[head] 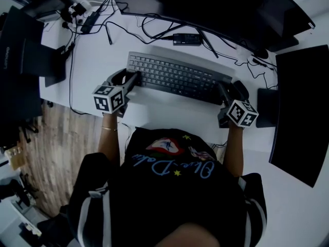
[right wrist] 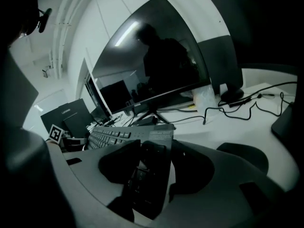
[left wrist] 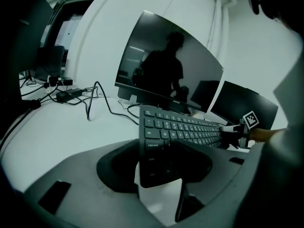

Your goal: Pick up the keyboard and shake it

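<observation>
A dark keyboard [head: 177, 77] is held by both ends over the white desk [head: 169, 112]. My left gripper [head: 132, 78] is shut on its left end, and my right gripper [head: 224, 91] is shut on its right end. In the left gripper view the keyboard [left wrist: 180, 127] runs away from the left gripper [left wrist: 159, 163], its corner keys sit between the dark pads, and the other gripper's marker cube shows at the far end. In the right gripper view the keyboard [right wrist: 114, 137] is tilted, its end pinched in the right gripper [right wrist: 149, 175].
A wide curved monitor [head: 216, 4] stands just behind the keyboard, with loose cables [head: 154, 30] and a power adapter [head: 186, 39] under it. A dark flat panel [head: 300, 112] lies at the right. Black boxes [head: 25, 50] and wooden floor [head: 67, 138] lie to the left.
</observation>
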Tool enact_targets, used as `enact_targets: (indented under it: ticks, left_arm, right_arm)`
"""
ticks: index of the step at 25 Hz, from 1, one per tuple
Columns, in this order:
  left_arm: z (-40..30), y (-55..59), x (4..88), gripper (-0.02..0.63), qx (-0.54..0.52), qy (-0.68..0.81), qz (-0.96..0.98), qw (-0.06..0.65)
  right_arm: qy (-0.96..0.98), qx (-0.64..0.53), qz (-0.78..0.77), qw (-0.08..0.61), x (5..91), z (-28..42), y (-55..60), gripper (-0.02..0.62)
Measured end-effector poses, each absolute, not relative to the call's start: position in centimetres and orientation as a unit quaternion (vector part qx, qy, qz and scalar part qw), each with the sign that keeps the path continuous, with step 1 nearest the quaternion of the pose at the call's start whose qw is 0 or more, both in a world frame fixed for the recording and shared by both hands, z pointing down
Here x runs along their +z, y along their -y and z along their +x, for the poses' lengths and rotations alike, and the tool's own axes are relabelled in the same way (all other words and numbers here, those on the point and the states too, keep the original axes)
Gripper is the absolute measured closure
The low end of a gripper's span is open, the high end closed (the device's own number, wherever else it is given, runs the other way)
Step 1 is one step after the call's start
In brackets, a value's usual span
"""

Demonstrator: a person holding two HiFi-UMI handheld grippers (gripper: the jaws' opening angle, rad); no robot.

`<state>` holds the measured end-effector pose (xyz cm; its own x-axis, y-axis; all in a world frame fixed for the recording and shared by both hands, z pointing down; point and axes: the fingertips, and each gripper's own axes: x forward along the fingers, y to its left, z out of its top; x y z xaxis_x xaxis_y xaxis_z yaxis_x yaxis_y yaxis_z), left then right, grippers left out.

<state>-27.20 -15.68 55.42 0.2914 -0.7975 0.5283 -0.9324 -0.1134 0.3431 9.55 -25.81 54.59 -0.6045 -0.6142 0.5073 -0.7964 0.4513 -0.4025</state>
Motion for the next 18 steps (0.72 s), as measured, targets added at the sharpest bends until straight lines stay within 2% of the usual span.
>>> enact_targets:
  ticks: [18]
  left_arm:
    - [-27.7, 17.5, 47.3, 0.408, 0.029, 0.586, 0.776, 0.231]
  right_arm:
    - [0.887, 0.117, 0.443, 0.054, 41.4, 9.2, 25.6, 0.399]
